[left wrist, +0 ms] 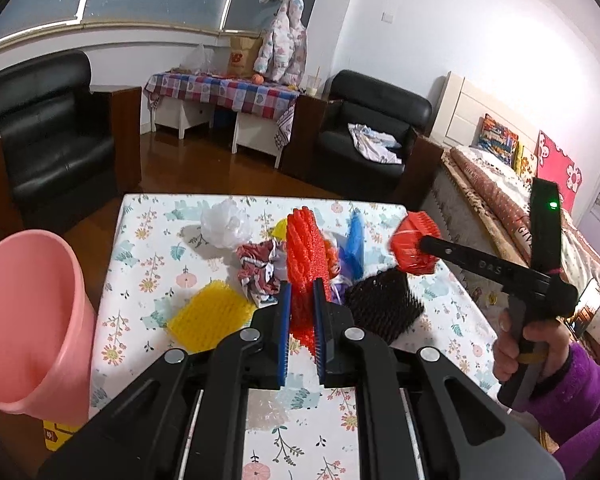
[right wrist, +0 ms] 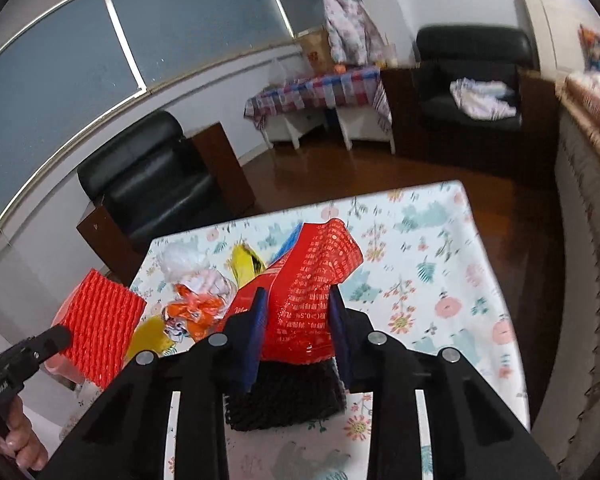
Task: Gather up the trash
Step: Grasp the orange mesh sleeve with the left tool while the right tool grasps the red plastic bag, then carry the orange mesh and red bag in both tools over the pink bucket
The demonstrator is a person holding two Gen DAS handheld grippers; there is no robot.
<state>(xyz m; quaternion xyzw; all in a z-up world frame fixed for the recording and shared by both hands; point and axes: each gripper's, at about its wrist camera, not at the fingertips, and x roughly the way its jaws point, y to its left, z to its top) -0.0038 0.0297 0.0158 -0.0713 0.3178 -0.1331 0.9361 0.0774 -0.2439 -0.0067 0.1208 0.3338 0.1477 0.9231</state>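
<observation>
Left claw [left wrist: 302, 304] pinches a ribbed orange-red foam net sleeve [left wrist: 306, 264] upright over the table [left wrist: 148, 240] middle, right claw [right wrist: 298, 320] clamps a glossy red printed wrapper [right wrist: 312, 288], lifted above the black foam net [right wrist: 284, 404] near the table's right edge, pink bin [left wrist: 32, 320] off the left edge.

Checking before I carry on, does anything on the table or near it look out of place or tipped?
The pink bin beside the table sits tilted, its mouth leaning toward the table. Otherwise it is just loose trash scattered on the tabletop.
</observation>
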